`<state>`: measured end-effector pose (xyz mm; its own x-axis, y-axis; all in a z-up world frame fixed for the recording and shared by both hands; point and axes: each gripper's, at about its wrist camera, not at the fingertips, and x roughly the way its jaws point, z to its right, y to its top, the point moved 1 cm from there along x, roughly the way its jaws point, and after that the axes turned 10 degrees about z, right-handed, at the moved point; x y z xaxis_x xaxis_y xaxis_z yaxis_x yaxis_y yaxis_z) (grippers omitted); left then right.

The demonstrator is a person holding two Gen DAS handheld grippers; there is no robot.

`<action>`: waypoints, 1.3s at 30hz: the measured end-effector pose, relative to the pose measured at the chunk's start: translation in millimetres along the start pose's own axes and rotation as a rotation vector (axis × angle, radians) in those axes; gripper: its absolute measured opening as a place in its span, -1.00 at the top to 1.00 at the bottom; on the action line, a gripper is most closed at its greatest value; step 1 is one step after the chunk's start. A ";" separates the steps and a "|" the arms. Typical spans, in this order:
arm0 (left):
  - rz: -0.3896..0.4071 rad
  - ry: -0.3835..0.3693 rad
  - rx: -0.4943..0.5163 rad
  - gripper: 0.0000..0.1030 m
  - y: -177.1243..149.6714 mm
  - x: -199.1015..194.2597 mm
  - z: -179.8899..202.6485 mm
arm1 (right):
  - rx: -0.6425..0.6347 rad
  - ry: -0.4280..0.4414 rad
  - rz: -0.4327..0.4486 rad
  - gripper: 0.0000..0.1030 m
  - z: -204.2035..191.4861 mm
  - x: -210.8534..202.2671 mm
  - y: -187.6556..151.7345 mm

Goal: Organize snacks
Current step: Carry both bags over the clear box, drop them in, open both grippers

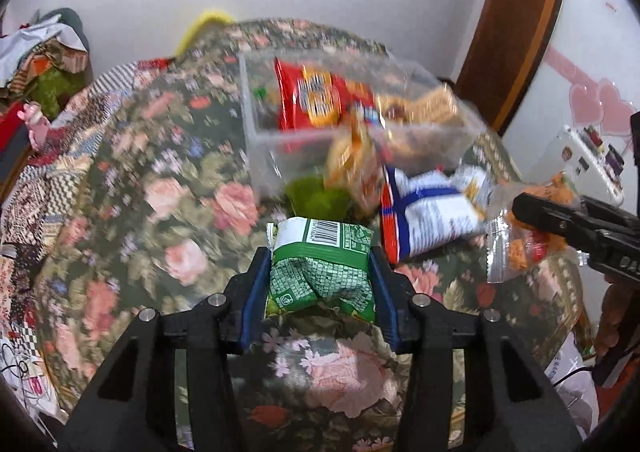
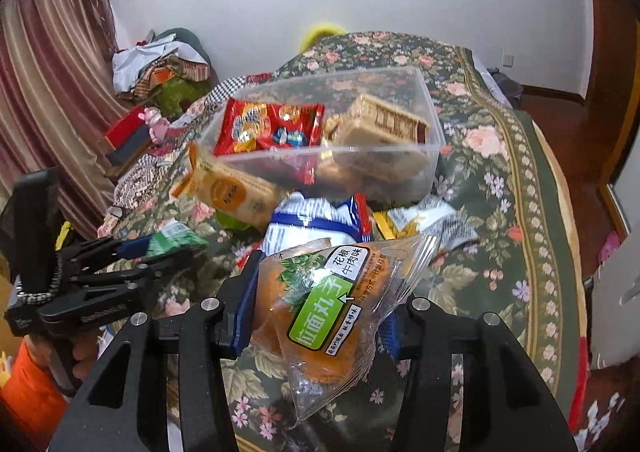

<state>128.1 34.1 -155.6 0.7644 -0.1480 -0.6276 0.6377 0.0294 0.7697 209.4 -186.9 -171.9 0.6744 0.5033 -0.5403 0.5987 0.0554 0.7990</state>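
My left gripper (image 1: 320,272) is shut on a green snack packet (image 1: 322,272), held above the floral blanket. It also shows in the right wrist view (image 2: 160,248) at the left. My right gripper (image 2: 320,308) is shut on a clear bag of orange noodle snacks (image 2: 332,312); it shows at the right of the left wrist view (image 1: 528,224). A clear plastic bin (image 2: 400,156) ahead holds a red packet (image 2: 268,128) and tan cracker packs (image 2: 384,124). A blue-and-white bag (image 2: 316,224) and an orange biscuit pack (image 2: 228,188) lie in front of the bin.
The floral blanket (image 2: 500,180) covers a bed. Piled clothes (image 2: 160,64) and a red box (image 2: 128,132) lie at the far left by a curtain. A wooden door frame (image 1: 516,24) stands at the right. A white-and-yellow wrapper (image 2: 432,220) lies near the bin.
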 end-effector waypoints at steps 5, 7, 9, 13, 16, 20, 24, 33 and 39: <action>0.079 0.017 -0.003 0.08 25.8 -23.1 -3.3 | -0.020 -0.003 0.054 0.10 -2.5 -5.4 19.9; 0.103 0.014 -0.009 0.08 36.2 -27.4 -3.4 | -0.026 -0.004 0.073 0.11 -3.3 -6.8 27.0; 0.124 0.014 -0.009 0.07 46.2 -29.6 -2.7 | -0.031 -0.005 0.097 0.10 -4.0 -8.1 37.0; 0.149 0.002 -0.020 0.07 66.1 -27.3 -0.3 | -0.041 -0.011 0.143 0.10 -5.6 -10.8 53.3; 0.178 -0.001 -0.009 0.07 80.3 -26.6 4.8 | -0.048 -0.013 0.171 0.10 -7.1 -12.3 64.9; 0.199 -0.011 -0.006 0.07 100.3 -19.4 10.1 | -0.057 -0.015 0.200 0.10 -7.3 -8.9 78.3; 0.203 -0.005 0.005 0.07 116.7 -5.1 13.9 | -0.067 -0.019 0.215 0.10 -6.9 -1.2 91.2; 0.158 -0.002 -0.004 0.07 137.0 35.7 11.9 | -0.079 -0.032 0.206 0.10 3.4 26.9 109.2; 0.115 0.013 0.014 0.06 143.0 67.3 11.7 | -0.050 -0.038 0.180 0.10 16.4 54.2 117.5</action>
<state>269.5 16.8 -86.4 0.8337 -0.1320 -0.5363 0.5443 0.0318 0.8383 323.4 -167.2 -111.6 0.7852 0.4759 -0.3963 0.4456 0.0103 0.8952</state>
